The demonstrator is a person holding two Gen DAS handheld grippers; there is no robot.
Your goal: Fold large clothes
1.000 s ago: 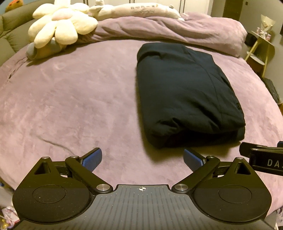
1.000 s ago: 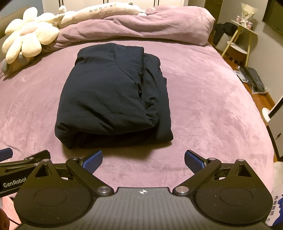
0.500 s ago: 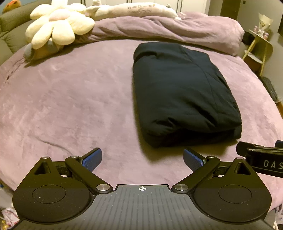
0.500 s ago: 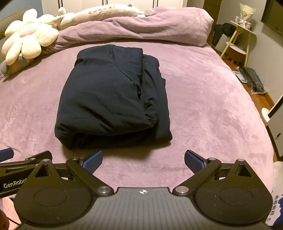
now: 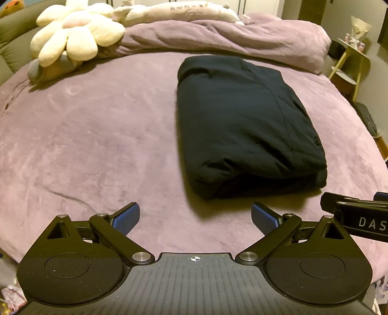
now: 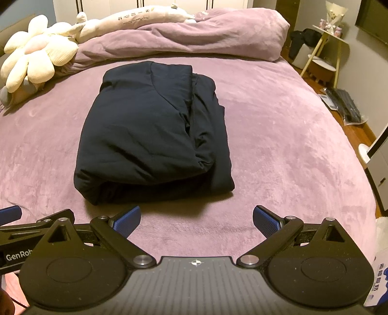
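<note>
A dark navy garment (image 5: 245, 126) lies folded into a thick rectangle on the purple bed (image 5: 97, 135); it also shows in the right wrist view (image 6: 150, 135). My left gripper (image 5: 195, 216) is open and empty, hovering over the bed's near edge, short of the garment's near left corner. My right gripper (image 6: 196, 218) is open and empty, short of the garment's near right corner. Each gripper's body shows at the edge of the other's view.
A cream flower cushion (image 5: 72, 41) and a long plush pillow (image 6: 135, 20) lie at the bed's far side with a bunched purple duvet (image 6: 206, 36). A small side table (image 6: 327, 48) and floor clutter stand to the right.
Both grippers have drawn back slightly and tilted; the garment sits a little farther and more to the left in the left wrist view. The garment itself has not moved.
</note>
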